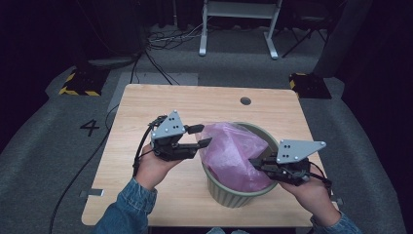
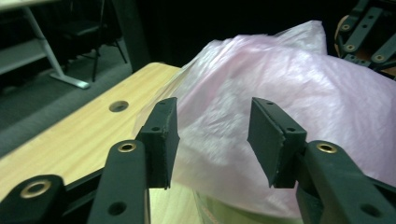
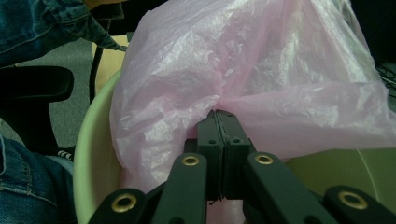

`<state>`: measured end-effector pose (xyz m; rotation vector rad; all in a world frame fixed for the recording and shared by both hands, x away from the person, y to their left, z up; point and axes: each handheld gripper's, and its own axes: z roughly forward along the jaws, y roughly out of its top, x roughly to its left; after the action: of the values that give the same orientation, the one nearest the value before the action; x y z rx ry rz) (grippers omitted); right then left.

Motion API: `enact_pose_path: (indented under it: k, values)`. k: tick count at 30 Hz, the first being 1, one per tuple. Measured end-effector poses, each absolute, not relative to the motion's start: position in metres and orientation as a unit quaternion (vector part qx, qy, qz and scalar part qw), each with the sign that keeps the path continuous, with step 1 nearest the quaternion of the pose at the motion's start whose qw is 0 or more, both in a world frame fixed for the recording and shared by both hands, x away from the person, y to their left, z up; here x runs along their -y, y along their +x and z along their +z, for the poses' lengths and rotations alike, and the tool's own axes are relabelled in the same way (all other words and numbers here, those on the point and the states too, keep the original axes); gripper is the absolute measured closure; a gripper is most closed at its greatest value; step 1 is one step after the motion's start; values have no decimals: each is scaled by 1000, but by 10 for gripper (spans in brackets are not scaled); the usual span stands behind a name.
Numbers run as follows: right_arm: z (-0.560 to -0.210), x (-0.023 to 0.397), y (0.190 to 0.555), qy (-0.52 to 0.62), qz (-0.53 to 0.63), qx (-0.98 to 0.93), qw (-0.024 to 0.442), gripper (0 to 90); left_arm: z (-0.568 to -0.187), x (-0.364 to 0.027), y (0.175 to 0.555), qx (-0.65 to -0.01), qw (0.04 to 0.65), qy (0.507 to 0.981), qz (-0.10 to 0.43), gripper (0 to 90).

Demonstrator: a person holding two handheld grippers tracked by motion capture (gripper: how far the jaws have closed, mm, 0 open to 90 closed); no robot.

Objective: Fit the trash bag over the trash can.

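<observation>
A pale green bin (image 1: 234, 192) stands on the wooden table (image 1: 146, 102), with a crumpled pink plastic bag (image 1: 234, 153) bulging out of it. My right gripper (image 1: 254, 162) reaches in from the bin's right side and is shut on a fold of the pink bag (image 3: 261, 79), the film pinched between its tips (image 3: 219, 114) above the green rim (image 3: 91, 154). My left gripper (image 1: 200, 136) hovers just left of the bag, open, nothing between its pads (image 2: 266, 140). The pink bag (image 2: 280, 93) lies right beyond them.
A round grommet hole (image 1: 245, 101) sits near the table's far edge. Cables (image 1: 146, 58) run over the grey floor behind, near a white desk frame (image 1: 238, 24). Bare tabletop lies left of the bin.
</observation>
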<state>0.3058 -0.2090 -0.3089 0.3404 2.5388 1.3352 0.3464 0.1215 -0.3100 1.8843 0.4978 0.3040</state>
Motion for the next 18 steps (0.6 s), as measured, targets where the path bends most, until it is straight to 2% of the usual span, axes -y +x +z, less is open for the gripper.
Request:
enact_pose_path:
  k: [1,4,5,10,11,18]
  values:
    - [-308,210,306,117,460,-871,127,880,-312,-122,350,-212,554,798,111,481]
    - [-306,211,308,123,462,-869,131,874,-318,-115,355,-172,565,807,23,529]
    - [-306,211,310,124,462,-869,131,874,-319,-111,354,-162,559,813,10,546]
    - [-307,209,322,146,457,-867,138,872,-325,-91,340,-117,529,841,14,859]
    - [-307,209,324,150,456,-866,141,873,-325,-88,336,-109,525,844,23,897]
    - [-305,224,336,194,460,-851,161,896,-327,-74,306,-51,482,873,57,900]
